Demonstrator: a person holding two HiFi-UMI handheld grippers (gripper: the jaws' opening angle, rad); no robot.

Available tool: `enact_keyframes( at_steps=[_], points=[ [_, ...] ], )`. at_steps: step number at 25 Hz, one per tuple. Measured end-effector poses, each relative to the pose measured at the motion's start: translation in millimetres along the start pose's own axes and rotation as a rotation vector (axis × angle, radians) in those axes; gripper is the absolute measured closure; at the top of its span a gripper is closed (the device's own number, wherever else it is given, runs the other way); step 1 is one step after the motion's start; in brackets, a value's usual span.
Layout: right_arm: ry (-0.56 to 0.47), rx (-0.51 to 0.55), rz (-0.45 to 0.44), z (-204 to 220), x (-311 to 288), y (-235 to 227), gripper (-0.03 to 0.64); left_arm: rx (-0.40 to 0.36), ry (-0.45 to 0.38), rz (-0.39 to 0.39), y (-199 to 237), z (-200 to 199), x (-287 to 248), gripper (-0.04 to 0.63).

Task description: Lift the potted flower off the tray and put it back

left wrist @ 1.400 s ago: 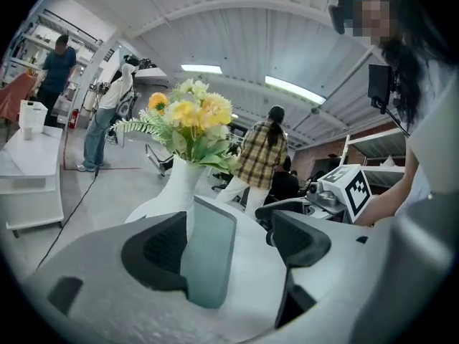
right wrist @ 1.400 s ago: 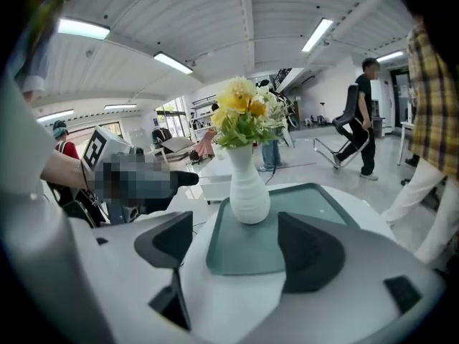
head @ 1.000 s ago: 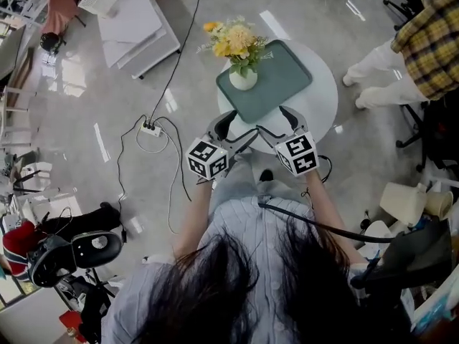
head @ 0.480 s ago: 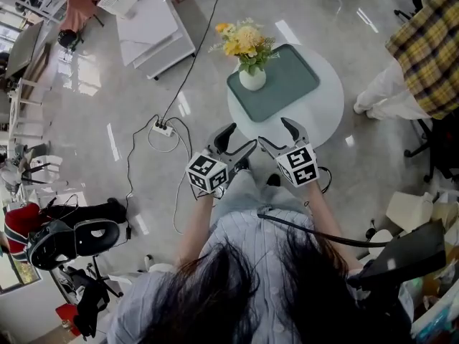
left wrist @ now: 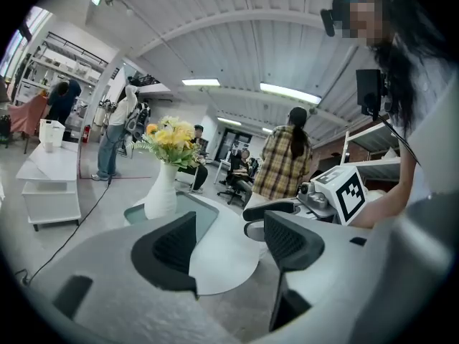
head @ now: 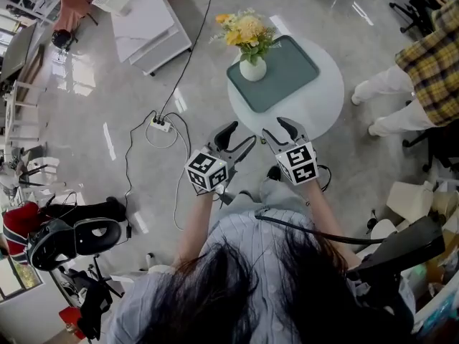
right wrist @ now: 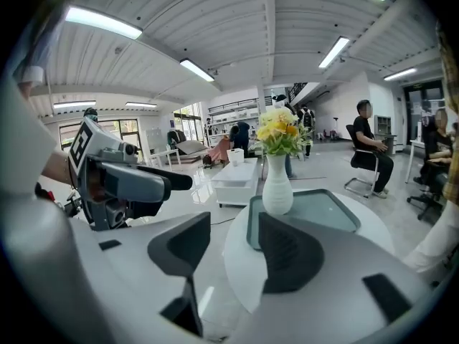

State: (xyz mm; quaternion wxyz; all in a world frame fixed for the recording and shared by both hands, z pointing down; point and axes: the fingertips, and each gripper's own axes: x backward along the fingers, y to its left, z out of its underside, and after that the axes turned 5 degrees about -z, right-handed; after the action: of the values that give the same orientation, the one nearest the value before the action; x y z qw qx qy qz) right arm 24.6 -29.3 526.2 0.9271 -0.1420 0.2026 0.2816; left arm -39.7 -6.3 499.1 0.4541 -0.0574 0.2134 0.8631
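Both grippers are held out side by side in front of the person, forearms stretched forward and marker cubes facing up. Their jaws point at the round table (head: 315, 110) and tip slightly downward. The left gripper (head: 239, 136) sits off the table's near-left rim, over the floor. The right gripper (head: 276, 127) has its tips showing over the near rim in the head view. Each pair of jaws stands apart with nothing between the pads; both have just been closing, the right gripper's jaws more than the left's. In the left gripper view, the left gripper (left wrist: 229, 236) frames only bare tabletop (left wrist: 222, 267). The right gripper (right wrist: 233, 248) likewise shows white tabletop (right wrist: 235, 267) between its pads.

The potted flower (head: 253, 69) stands upright on the green tray (head: 290, 70), toward the tray's left side, well apart from both grippers (neither touches it). The near part of the tray and the strip of table before it lie bare.

On the floor to the left, a power strip (head: 159, 125) lies with cables curling round it. A low white table (head: 147, 24) stands far left. A person in a plaid shirt (head: 434, 63) stands near the table's right side.
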Motion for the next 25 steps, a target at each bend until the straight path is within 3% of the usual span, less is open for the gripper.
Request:
enact_keyframes(
  at_steps=[8,18,25],
  points=[
    [-0.015,-0.007,0.07,3,16,37,0.457,-0.014,-0.009,0.056,-15,6,34,0.309],
    [-0.029,-0.019,0.151,22,51,97,0.496,-0.032,-0.006,0.128,-46,31,85,0.338],
    [-0.044,-0.016,0.167,26,56,137,0.517,-0.051,-0.02,0.139,-50,38,120,0.411]
  ],
)
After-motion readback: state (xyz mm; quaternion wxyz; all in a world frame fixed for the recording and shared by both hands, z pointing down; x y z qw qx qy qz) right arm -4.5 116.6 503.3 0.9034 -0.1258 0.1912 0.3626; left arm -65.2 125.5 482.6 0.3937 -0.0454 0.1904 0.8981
